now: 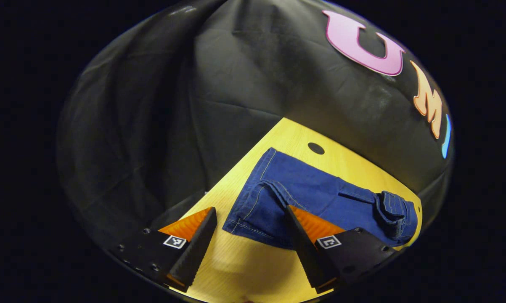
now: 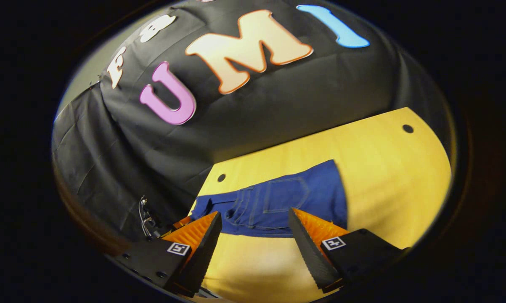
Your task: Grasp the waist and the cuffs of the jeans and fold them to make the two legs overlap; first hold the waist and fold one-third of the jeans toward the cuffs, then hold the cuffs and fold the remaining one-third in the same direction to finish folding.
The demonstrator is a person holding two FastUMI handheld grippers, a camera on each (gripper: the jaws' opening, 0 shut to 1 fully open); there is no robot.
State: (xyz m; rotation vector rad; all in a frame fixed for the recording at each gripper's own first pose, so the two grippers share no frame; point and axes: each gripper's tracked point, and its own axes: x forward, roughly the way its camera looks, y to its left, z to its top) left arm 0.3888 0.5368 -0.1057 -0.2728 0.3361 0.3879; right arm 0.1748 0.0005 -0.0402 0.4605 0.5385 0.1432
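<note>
Left gripper view: jeans (image 1: 311, 198) beyond parted tool (image 1: 250, 214).

My two views are dim at the sides and bright in the middle. Light from above makes the table (image 1: 353, 162) glow yellow. The jeans (image 2: 278, 202) look sharp. My left gripper (image 1: 250, 219) looks a bit soft. Everything bends near the round edges.
</note>
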